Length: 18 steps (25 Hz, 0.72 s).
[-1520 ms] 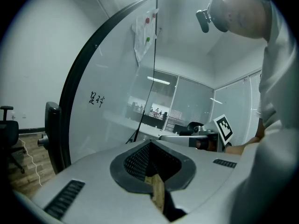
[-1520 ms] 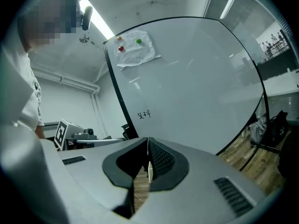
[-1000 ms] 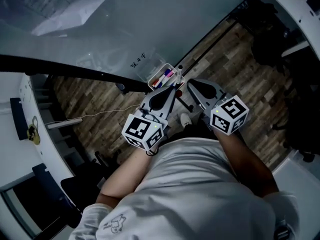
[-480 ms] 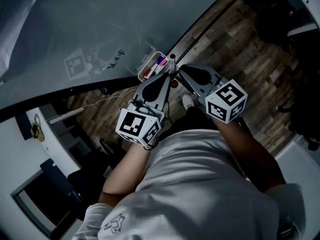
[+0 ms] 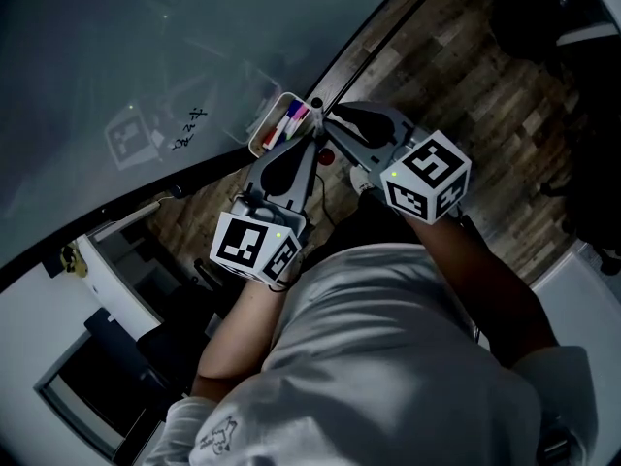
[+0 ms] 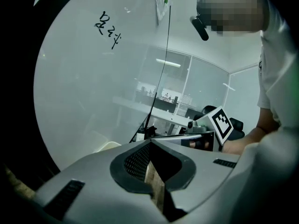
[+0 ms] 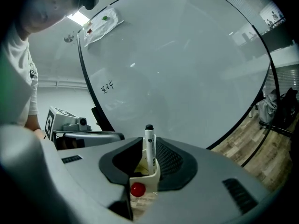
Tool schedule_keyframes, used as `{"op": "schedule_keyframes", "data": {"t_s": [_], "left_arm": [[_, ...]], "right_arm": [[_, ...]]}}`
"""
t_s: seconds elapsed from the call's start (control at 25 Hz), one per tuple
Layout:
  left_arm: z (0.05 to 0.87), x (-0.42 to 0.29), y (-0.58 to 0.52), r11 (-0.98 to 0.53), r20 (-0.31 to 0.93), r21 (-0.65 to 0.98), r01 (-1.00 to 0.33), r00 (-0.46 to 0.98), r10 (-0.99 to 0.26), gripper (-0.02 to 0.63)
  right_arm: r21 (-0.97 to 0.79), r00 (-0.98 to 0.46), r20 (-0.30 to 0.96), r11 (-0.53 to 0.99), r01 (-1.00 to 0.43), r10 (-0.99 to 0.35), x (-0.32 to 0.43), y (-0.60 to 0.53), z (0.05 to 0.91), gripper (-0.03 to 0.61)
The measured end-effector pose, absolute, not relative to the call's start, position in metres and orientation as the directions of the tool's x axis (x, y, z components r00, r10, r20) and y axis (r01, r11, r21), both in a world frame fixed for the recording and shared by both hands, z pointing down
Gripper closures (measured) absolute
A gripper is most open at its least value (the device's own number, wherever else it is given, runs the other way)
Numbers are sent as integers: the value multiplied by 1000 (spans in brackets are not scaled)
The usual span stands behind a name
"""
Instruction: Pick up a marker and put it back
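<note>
Between right gripper point(image 7: 148, 164) jaws, clamped: marker point(image 7: 149, 146), long axis along jaws, black end outward; left gripper point(image 6: 152, 169) closed, empty.

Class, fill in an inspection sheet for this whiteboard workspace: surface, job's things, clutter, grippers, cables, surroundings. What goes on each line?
Surface: whiteboard, with a little black handwriting.
Job's things: marker between the right jaws, cap forward; more markers in a tray at the board's edge.
Clutter: square printed tag and bagged sheet on the board.
Grippers: left hand-held gripper shut, empty; right hand-held gripper shut on the marker.
Cables: nothing seen.
Surroundings: wood-plank floor.
</note>
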<state>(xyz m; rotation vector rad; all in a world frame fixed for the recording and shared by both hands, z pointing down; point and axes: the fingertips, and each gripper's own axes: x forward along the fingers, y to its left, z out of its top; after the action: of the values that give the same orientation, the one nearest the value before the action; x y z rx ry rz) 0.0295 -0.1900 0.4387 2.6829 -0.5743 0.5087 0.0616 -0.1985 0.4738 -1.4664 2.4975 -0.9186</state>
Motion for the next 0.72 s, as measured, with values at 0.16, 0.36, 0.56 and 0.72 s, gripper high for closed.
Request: {"op": "schedule_keyframes", "data": {"t_s": [0.16,0.36,0.56,0.72], "left_arm": [[442,27,-195,-853,415,263,-451,851,-322,609],[443,27,-199,-850,417,267,-453,850,-322,609],[444,28,-199,-848,420,271,-455,849,-321,609],[447,25,-199,-844,423,275,-461,846,-325,609]], "right_arm": [[-551,-537,207,356,-755,-818,60,-203,477,500],[-532,-553,214,379,-758,-805,56,-208,478,496],[-521,-566,219,394,-757,-795,53,-210,478,494],[-521,-576,222,403,-752,-787,50,-212,480,493]]}}
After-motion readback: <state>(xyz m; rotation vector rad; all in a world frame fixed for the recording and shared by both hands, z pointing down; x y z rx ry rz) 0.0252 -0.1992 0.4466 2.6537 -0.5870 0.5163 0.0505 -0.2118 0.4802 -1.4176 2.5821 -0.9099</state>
